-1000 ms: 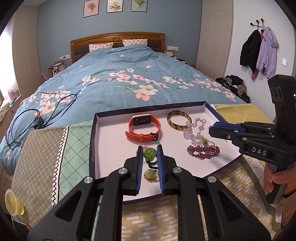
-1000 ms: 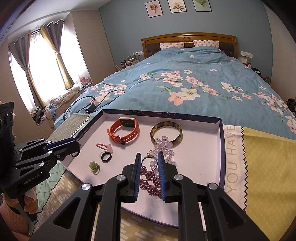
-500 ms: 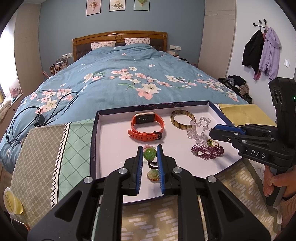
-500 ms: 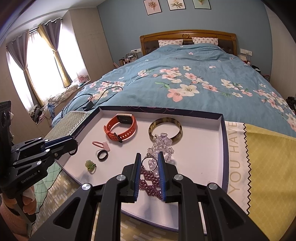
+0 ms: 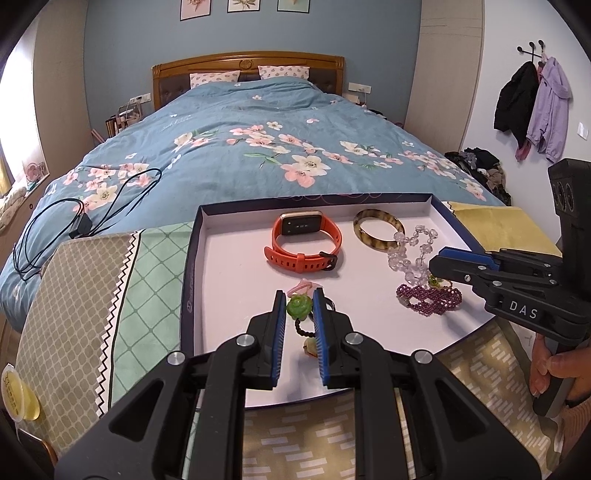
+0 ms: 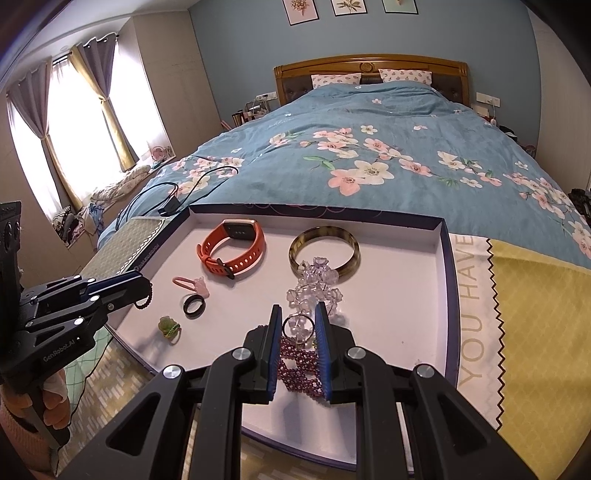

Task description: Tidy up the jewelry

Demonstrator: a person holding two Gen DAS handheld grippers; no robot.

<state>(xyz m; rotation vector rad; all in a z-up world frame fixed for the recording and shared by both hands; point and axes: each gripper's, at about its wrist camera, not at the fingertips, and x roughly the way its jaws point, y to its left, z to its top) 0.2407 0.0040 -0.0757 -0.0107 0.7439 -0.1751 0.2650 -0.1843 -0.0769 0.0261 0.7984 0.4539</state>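
The left tongs [image 5: 299, 308] clamp a green-flower bracelet [image 5: 298, 307], flower end pointing far, beads trailing near, over the tray [image 5: 229, 258]. The right tongs [image 6: 298, 326] pinch a thin ring [image 6: 297, 326] (standing upright). A floral bed [image 5: 258, 147] lies beyond.

A bedroom in a lived-in home.
Ahead of the fingers a double bed [image 5: 258, 147] with a floral blue duvet runs to a wooden headboard [image 6: 369, 72]; framed prints [image 6: 347, 9] hang above, curtained windows [image 6: 55, 122] stand left, and coats [image 5: 532, 107] hang on wall hooks.
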